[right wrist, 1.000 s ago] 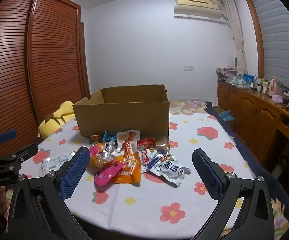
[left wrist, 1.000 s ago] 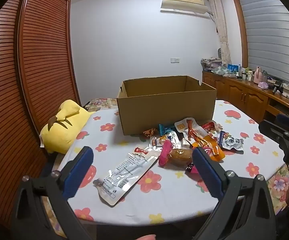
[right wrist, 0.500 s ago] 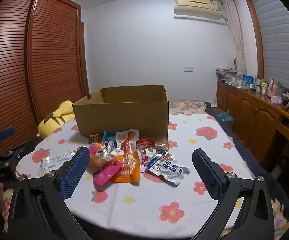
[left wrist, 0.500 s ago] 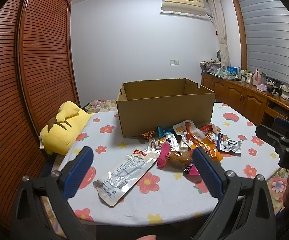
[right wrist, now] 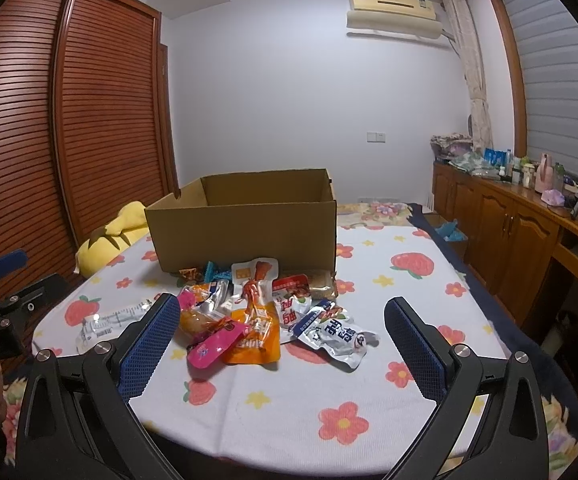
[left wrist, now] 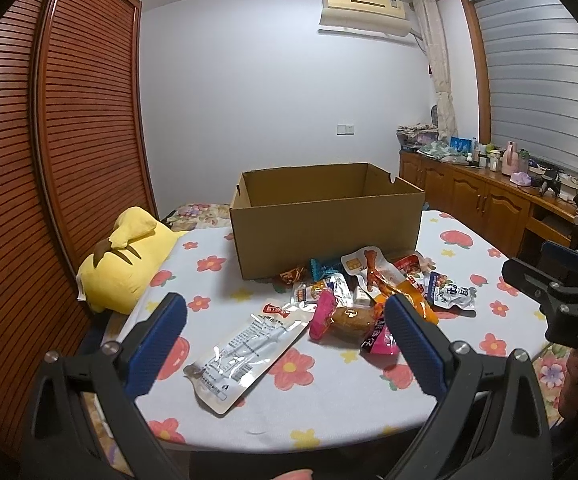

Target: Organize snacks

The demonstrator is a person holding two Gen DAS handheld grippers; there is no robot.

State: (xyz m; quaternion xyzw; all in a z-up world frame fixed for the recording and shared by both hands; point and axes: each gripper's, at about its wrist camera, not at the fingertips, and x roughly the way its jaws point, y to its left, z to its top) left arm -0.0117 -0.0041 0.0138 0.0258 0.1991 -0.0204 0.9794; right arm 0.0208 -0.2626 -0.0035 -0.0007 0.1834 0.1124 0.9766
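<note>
An open cardboard box [left wrist: 325,220] stands mid-table; it also shows in the right wrist view [right wrist: 245,228]. A pile of snack packets [left wrist: 373,292] lies in front of it, with a long clear packet [left wrist: 249,350] to the left, a pink-ended bun packet [left wrist: 341,318], an orange pouch [right wrist: 255,330] and a white-and-blue packet [right wrist: 339,334]. My left gripper [left wrist: 285,340] is open and empty, hovering above the table's near edge by the clear packet. My right gripper [right wrist: 283,338] is open and empty, short of the pile.
A yellow plush pillow [left wrist: 125,260] lies at the table's left edge beside a slatted wooden wardrobe [left wrist: 49,160]. The floral tablecloth [right wrist: 309,400] covers the table. A wooden sideboard [right wrist: 521,232] with bottles runs along the right wall.
Both grippers have tilted and shifted slightly; the box and snacks sit a little lower in the left view. Nothing was picked up or moved.
</note>
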